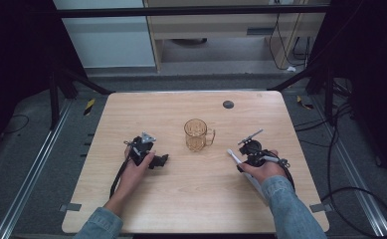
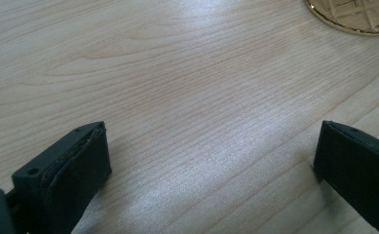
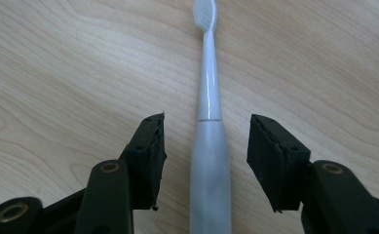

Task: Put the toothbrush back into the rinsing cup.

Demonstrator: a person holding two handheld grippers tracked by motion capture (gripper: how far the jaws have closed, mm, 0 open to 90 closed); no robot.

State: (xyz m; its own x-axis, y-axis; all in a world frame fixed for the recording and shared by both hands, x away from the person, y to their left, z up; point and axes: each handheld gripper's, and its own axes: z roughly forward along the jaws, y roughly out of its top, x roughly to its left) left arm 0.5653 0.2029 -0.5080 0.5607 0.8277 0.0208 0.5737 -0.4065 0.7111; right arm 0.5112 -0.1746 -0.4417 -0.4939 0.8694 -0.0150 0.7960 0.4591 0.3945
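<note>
The toothbrush (image 3: 209, 122) lies flat on the bench (image 1: 181, 199), right of the mug (image 1: 197, 135) and nearer the person, its bristled head pointing away from the right claw (image 3: 206, 146) in the right gripper view and its thick grey handle running back between the two jaws. Those jaws straddle the handle with bench showing on either side, so the pads are not yet pressing: the right claw is part-closed around the toothbrush but pinches nothing so far. It sits low and lined up along the handle, which reads as the setup for a grasp across the widest, least slippery part, well back from the bristles. In the high view the right claw (image 1: 245, 152) is held by the person's right hand (image 1: 263, 169), with the white toothbrush (image 1: 235, 158) slanting beneath it toward the bench's near edge. The amber glass mug stands upright at the bench's middle, handle turned toward the toothbrush side, a likely place to stand the brush in. Left of the mug, the left claw (image 2: 211, 156) rests low over bare wood, jaws spread wide with nothing between them; the mug's rim (image 2: 357, 17) just shows at the far corner of its view, so it seems parked clear of the work.
</note>
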